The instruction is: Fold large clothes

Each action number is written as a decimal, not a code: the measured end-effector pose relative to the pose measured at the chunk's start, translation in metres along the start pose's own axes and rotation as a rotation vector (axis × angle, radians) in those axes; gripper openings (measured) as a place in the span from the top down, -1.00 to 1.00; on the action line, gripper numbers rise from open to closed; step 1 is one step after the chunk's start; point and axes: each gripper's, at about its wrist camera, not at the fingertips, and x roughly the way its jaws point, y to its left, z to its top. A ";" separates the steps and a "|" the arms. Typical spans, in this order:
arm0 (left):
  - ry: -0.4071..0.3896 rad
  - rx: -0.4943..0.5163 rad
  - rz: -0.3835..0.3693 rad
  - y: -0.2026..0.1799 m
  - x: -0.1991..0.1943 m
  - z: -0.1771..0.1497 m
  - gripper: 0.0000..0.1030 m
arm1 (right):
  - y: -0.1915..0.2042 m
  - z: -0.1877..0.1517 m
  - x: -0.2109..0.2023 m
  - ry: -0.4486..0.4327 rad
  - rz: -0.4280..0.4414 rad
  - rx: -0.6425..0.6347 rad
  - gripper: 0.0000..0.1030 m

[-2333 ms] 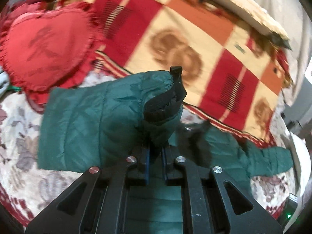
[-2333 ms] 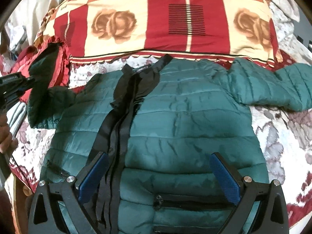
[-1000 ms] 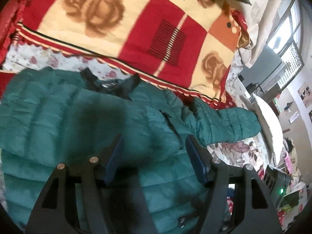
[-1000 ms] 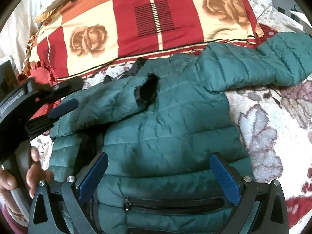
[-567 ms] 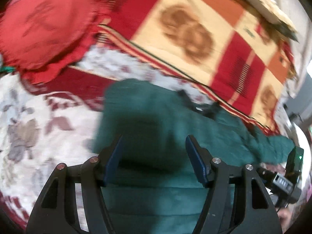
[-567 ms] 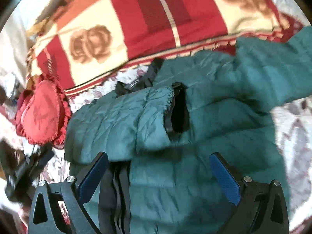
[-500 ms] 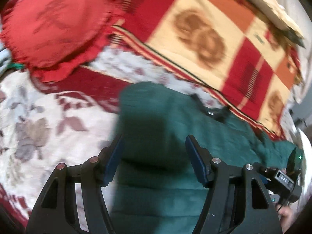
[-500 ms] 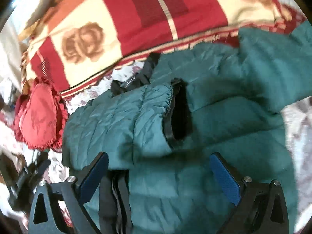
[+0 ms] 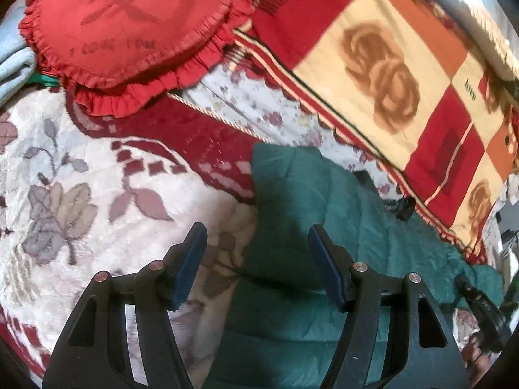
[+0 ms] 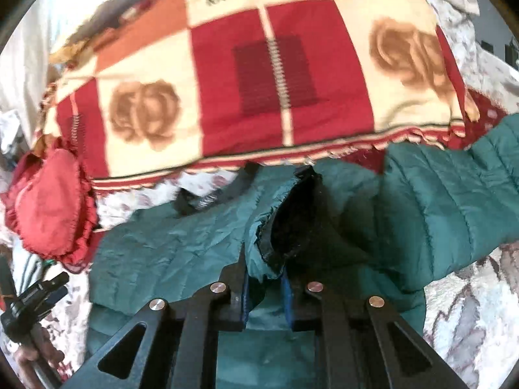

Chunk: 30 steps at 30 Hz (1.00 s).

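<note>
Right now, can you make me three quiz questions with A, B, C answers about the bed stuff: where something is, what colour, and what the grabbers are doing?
1. Where is the red frilly cushion?
A. On the jacket
B. Past the jacket, beside the checked rose blanket
C. Held by a gripper

2. What colour is the puffy jacket?
A. Teal green
B. Yellow
C. Purple

3. What is the right gripper doing?
A. Hanging open
B. Shut on the cuff
C. Holding the cushion

Answers: B, the cushion lies off the jacket by the blanket's edge; A, its quilted fabric is teal green; B, its jaws pinch the black-lined cuff, while the left gripper is open.
</note>
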 end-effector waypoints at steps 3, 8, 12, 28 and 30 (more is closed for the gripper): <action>0.008 0.013 -0.006 -0.011 0.007 -0.003 -0.27 | -0.009 -0.003 0.023 0.105 -0.046 0.006 0.33; -0.011 0.085 0.039 -0.030 0.012 -0.005 -0.27 | -0.010 0.000 -0.021 -0.065 -0.144 0.002 0.05; -0.010 0.104 0.051 -0.042 0.023 -0.005 -0.27 | 0.026 0.010 -0.030 -0.049 -0.045 -0.109 0.05; -0.009 0.157 0.144 -0.046 0.059 -0.026 -0.47 | 0.058 0.016 0.066 0.098 -0.080 -0.204 0.05; -0.015 0.160 0.148 -0.047 0.060 -0.027 -0.47 | 0.058 0.019 0.054 0.095 -0.090 -0.205 0.05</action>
